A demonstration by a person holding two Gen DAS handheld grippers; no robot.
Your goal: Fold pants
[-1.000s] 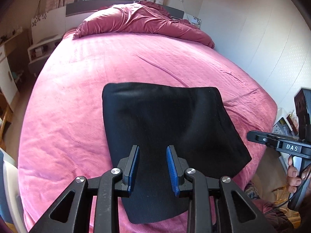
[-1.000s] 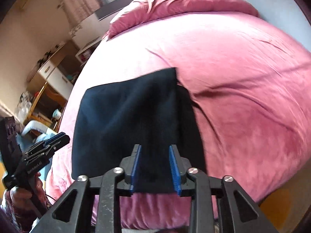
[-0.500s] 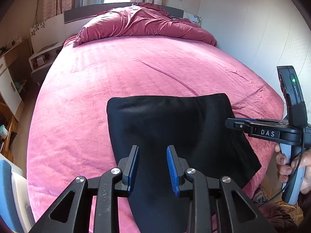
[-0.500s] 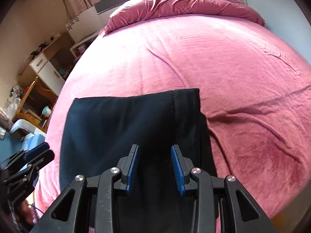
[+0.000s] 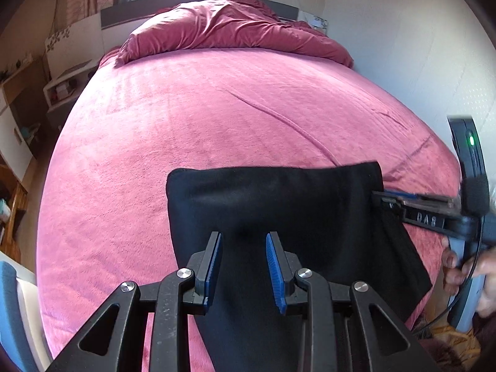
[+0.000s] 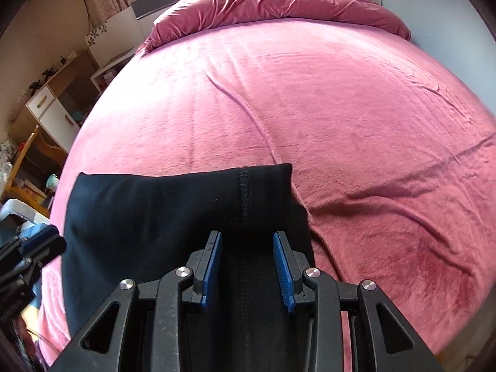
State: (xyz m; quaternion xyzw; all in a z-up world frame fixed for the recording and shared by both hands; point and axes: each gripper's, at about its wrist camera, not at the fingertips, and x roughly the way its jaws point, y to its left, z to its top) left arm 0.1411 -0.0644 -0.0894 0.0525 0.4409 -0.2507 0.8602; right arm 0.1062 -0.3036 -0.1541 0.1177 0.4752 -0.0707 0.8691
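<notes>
The black pants (image 5: pixel 279 210) are laid folded on the near part of a pink bed sheet (image 5: pixel 186 117), with their lower end draped over the bed's edge; a stitched seam (image 6: pixel 243 198) is seen running down the cloth near its right side. The left gripper (image 5: pixel 243 266) is held just above the pants, pointed along the bed, its blue-padded jaws set apart with nothing caught between them. The right gripper (image 6: pixel 248 266) is posed likewise over the seamed side, jaws parted and empty. In the left wrist view, the right gripper is seen side-on at the pants' right edge, gripped by the person's hand (image 5: pixel 465 266). A crumpled maroon duvet (image 5: pixel 229 28) is heaped at the far end of the bed.
</notes>
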